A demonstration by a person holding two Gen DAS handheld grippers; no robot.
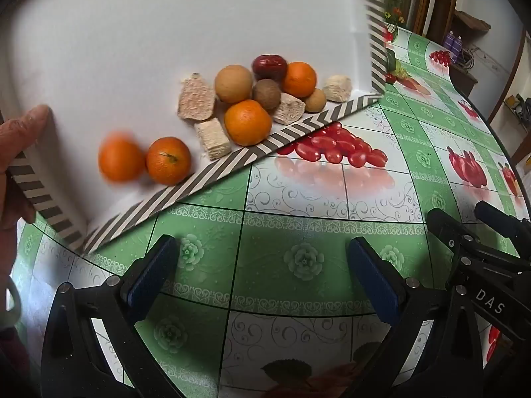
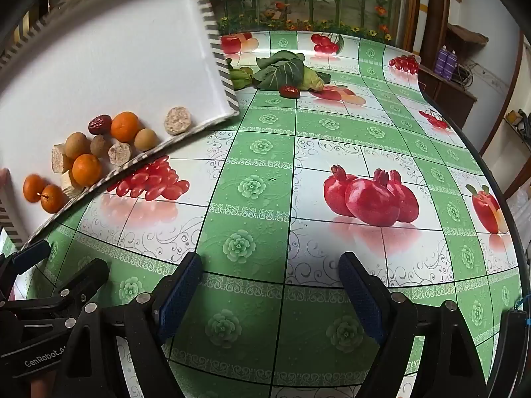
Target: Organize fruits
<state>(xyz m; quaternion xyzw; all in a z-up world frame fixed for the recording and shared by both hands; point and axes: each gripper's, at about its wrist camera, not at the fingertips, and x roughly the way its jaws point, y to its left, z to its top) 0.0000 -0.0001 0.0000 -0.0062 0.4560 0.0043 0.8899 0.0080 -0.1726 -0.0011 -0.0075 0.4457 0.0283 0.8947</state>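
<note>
White inside and edged with dark chevron stripes, a tray (image 1: 232,16) sat tilted on the counter (image 1: 298,205), with a bare hand (image 1: 16,152) gripping its left rim. Along the tray's low edge lay two oranges (image 1: 146,161) touching each other, the left one blurred. Just right of them came a tan block (image 1: 212,138), then a tight cluster: another block (image 1: 195,98), a third orange (image 1: 247,122), a tan round fruit (image 1: 233,83), a small brown one (image 1: 266,94), a dark red date (image 1: 269,67) and a fourth orange (image 1: 298,79). A lone pale chunk (image 2: 178,120) rested near the tray's right corner. Farther right on the green fruit-print cloth, well apart from the tray, a second date (image 2: 289,91) lay touching some leafy greens (image 2: 282,69). Both the left gripper (image 1: 262,278) and right gripper (image 2: 270,290) hovered low over the cloth, jaws spread wide and holding nothing.
</note>
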